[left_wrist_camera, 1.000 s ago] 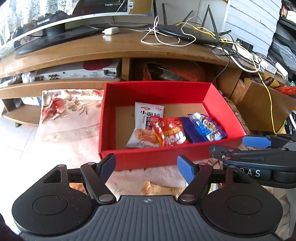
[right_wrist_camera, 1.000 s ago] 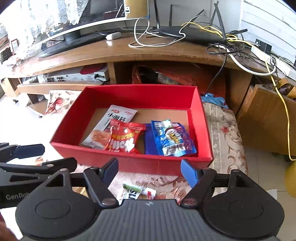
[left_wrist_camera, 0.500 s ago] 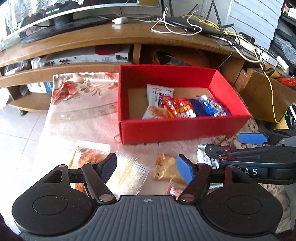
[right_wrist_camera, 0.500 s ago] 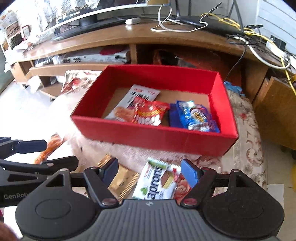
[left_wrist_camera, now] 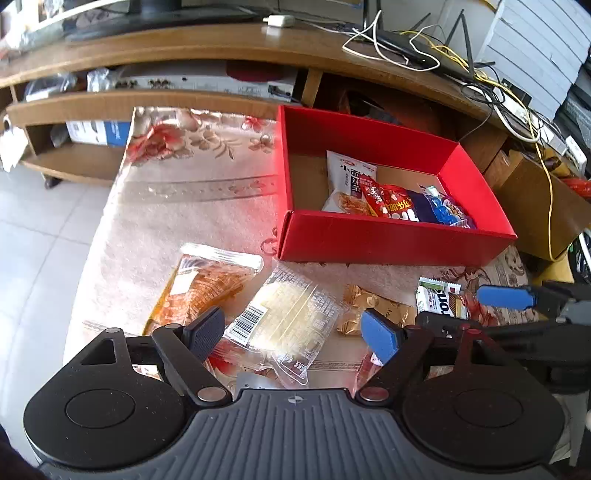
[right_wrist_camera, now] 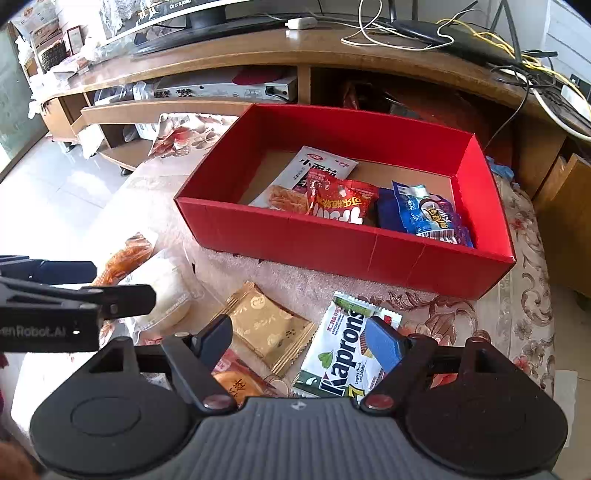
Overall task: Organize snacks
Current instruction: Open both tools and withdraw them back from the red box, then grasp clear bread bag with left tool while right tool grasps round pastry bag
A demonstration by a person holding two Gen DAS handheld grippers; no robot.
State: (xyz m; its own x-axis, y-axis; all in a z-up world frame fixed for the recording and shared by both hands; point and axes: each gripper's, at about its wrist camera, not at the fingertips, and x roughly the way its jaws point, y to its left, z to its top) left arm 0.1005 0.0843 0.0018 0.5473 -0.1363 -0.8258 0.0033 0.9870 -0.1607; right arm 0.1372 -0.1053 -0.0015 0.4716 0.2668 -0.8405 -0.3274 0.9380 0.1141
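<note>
Two grippers hover with fingers apart, holding nothing: left gripper (left_wrist_camera: pixel 293 332), right gripper (right_wrist_camera: pixel 301 341). Loose snacks lie at 6 o'clock of the red box (right_wrist_camera: pixel 369 243). Risk: the crinkly clear packet (left_wrist_camera: pixel 284 317) and glossy gold foil pouch (right_wrist_camera: pixel 267 328) overlap, so a pinch may slip or drag both.

Past my work area I see a long wooden TV stand (right_wrist_camera: pixel 258 51) carrying a black monitor base (right_wrist_camera: pixel 207 26), a small white adapter (right_wrist_camera: pixel 300 23) and a tangle of white and yellow cables (left_wrist_camera: pixel 406 48). On its lower shelf sits a silver set-top box (right_wrist_camera: pixel 225 88). Underneath everything lies a beige floral cloth (left_wrist_camera: pixel 192 177), with pale floor tiles (left_wrist_camera: pixel 37 258) beside it.
</note>
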